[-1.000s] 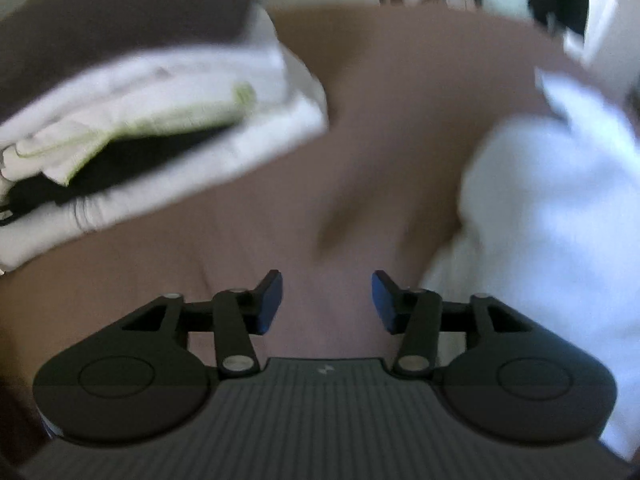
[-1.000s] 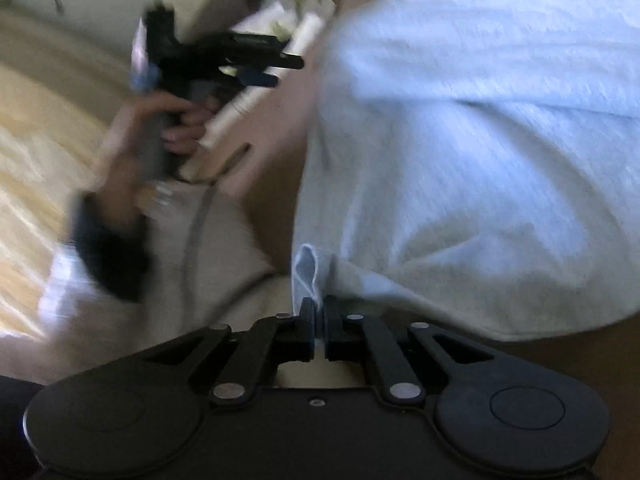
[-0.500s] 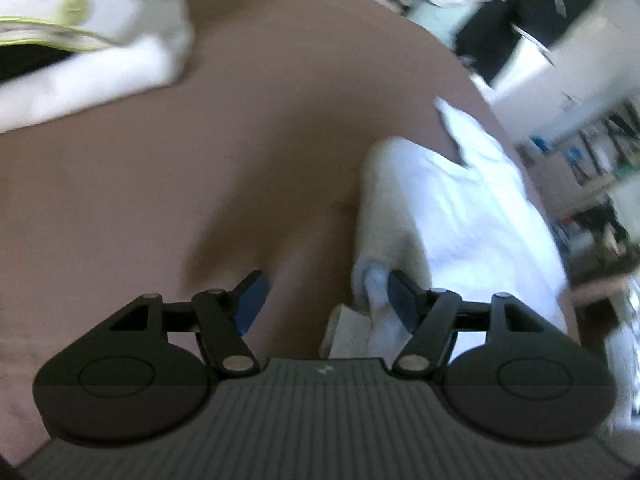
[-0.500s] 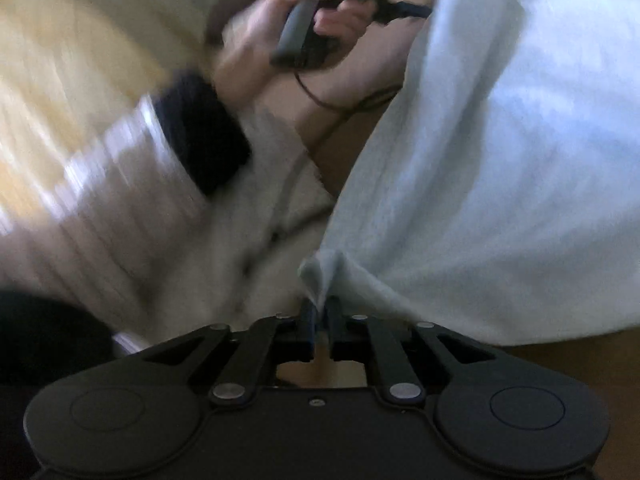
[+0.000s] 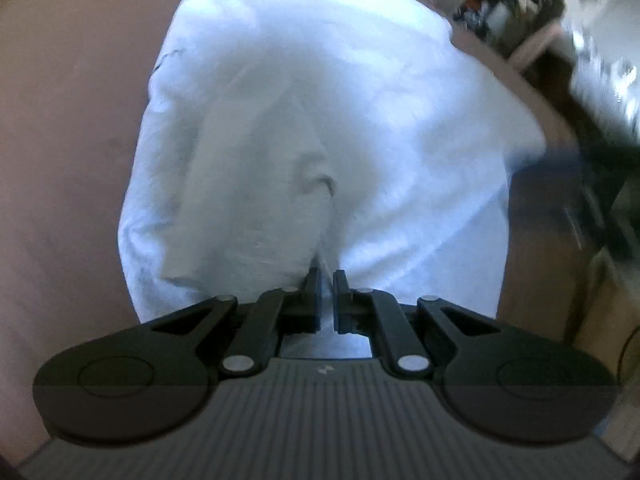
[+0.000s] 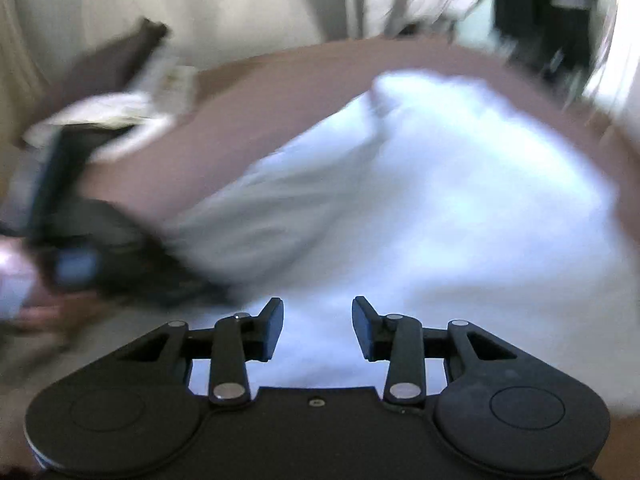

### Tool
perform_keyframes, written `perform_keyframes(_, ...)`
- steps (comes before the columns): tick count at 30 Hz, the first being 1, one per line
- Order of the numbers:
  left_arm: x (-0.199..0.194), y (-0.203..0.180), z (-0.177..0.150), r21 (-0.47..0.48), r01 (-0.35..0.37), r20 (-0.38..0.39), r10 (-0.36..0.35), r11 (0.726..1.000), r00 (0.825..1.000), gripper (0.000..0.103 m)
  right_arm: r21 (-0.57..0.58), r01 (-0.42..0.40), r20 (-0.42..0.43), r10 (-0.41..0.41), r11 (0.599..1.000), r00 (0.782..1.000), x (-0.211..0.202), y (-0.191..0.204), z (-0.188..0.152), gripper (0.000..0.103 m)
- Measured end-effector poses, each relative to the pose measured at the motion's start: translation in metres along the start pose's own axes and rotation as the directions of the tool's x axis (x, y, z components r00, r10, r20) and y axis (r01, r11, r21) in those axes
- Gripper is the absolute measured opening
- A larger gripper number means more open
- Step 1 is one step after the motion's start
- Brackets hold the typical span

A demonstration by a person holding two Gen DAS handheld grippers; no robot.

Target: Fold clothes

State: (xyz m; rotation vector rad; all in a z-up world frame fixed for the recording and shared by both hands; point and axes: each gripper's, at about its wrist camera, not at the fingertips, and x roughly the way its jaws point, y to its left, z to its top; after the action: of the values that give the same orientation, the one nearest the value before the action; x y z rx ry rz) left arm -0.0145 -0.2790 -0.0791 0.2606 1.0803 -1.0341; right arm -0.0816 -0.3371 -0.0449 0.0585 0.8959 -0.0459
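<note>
A: Left wrist view. The left gripper (image 5: 327, 280) is clenched on a pinch of the white garment (image 5: 320, 120), which spreads from 6 to 12 o'clock over the brown bed cover (image 5: 68, 140).

B: Right wrist view, blurred. The right gripper (image 6: 318, 320) is released, hovering over the garment's near edge; a folded stack (image 6: 120, 108) sits at 10 o'clock.

A: Risk?

B: A thin pinch, I judge. Pulling one-handed could slip the cloth free or drag the fold crooked.
</note>
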Motion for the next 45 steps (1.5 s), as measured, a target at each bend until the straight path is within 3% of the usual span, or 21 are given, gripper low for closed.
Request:
perform_keyframes(2,-0.024,-0.002,0.003,0.025,-0.026,0.102,0.023,0.999,0.995,0.013,-0.065,0.075,0.022,-0.073,0.995,0.997,0.005,-0.018,0.001,0.047)
perform_keyframes(3,-0.036,0.000,0.006,0.015,-0.033,0.148,0.030,0.999,0.989,0.024,-0.064,0.095,0.031,-0.093,0.993,0.995,0.008,-0.033,0.000,0.050)
perform_keyframes(6,-0.065,0.021,0.004,-0.089,-0.081,0.271,0.102,0.993,0.957,0.050,0.081,0.082,0.027,-0.085,0.993,0.996,0.018,-0.080,-0.012,0.050)
perform_keyframes(7,-0.068,0.030,0.004,-0.125,-0.102,0.285,0.134,0.987,0.949,0.050,0.162,0.068,0.018,-0.072,0.985,0.997,0.022,-0.097,-0.017,0.050)
perform_keyframes(10,-0.055,0.052,0.007,-0.208,-0.031,0.263,0.086,0.978,0.961,0.050,0.386,0.030,0.033,-0.047,0.922,0.998,0.021,-0.135,-0.035,0.050)
perform_keyframes(15,-0.031,0.073,0.013,-0.305,0.133,0.233,-0.062,0.943,0.970,0.050,0.525,0.081,0.063,-0.133,0.847,0.989,0.002,-0.166,-0.041,0.051)
perform_keyframes(19,-0.005,0.052,0.015,-0.208,-0.027,0.156,0.060,0.978,0.986,0.058,0.601,0.068,0.093,-0.154,0.796,0.984,-0.002,-0.187,-0.046,0.051)
perform_keyframes(22,0.009,0.040,0.014,-0.144,-0.141,0.129,0.160,0.979,0.979,0.066,0.573,0.135,0.056,-0.202,0.809,0.978,0.013,-0.188,-0.047,0.051)
perform_keyframes(24,0.009,0.036,0.014,-0.121,-0.154,0.144,0.171,0.981,0.975,0.058,0.486,0.250,0.024,-0.299,0.837,0.954,0.021,-0.188,-0.042,0.051)
perform_keyframes(25,0.011,0.030,0.015,-0.087,-0.177,0.141,0.188,0.980,0.972,0.044,0.459,0.290,0.009,-0.331,0.840,0.944,0.027,-0.192,-0.040,0.051)
perform_keyframes(26,0.013,0.024,0.015,-0.052,-0.202,0.136,0.208,0.978,0.969,0.000,0.463,0.307,-0.006,-0.343,0.831,0.939,0.033,-0.200,-0.039,0.051)
perform_keyframes(27,0.013,0.019,0.017,-0.027,-0.245,0.141,0.246,0.969,0.959,0.001,0.495,0.300,-0.012,-0.338,0.816,0.941,0.037,-0.209,-0.040,0.051)
perform_keyframes(30,-0.014,0.011,0.015,-0.008,-0.401,0.241,0.391,0.916,0.889,0.001,0.611,0.259,-0.017,-0.315,0.748,0.949,0.041,-0.235,-0.049,0.051)
perform_keyframes(32,-0.038,0.009,0.016,-0.018,-0.509,0.317,0.487,0.861,0.814,0.001,0.647,0.269,-0.024,-0.334,0.713,0.942,0.039,-0.242,-0.054,0.051)
perform_keyframes(34,-0.074,0.027,0.015,-0.130,-0.562,0.369,0.566,0.817,0.737,0.001,0.670,0.283,-0.028,-0.358,0.687,0.933,0.035,-0.246,-0.057,0.051)
perform_keyframes(36,-0.088,0.057,0.010,-0.209,-0.681,0.326,0.706,0.702,0.628,0.001,0.682,0.285,-0.017,-0.375,0.674,0.927,0.029,-0.248,-0.059,0.051)
perform_keyframes(38,-0.102,0.088,0.004,-0.276,-0.782,0.266,0.826,0.559,0.497,0.001,0.684,0.294,-0.016,-0.389,0.668,0.921,0.030,-0.246,-0.057,0.051)
perform_keyframes(41,-0.092,0.160,-0.005,-0.414,-0.813,-0.009,0.892,0.409,0.453,0.001,0.578,0.461,-0.090,-0.509,0.673,0.856,0.028,-0.227,-0.052,0.051)
perform_keyframes(42,-0.087,0.179,-0.008,-0.428,-0.818,-0.071,0.889,0.383,0.453,0.001,0.526,0.523,-0.113,-0.554,0.671,0.825,0.028,-0.219,-0.050,0.051)
perform_keyframes(44,-0.083,0.196,-0.008,-0.448,-0.829,-0.135,0.891,0.335,0.433,0.001,0.502,0.534,-0.108,-0.564,0.680,0.819,0.020,-0.212,-0.050,0.052)
perform_keyframes(45,-0.087,0.187,-0.006,-0.458,-0.817,-0.096,0.894,0.352,0.439,0.002,0.526,0.509,-0.100,-0.545,0.682,0.832,0.013,-0.214,-0.051,0.054)
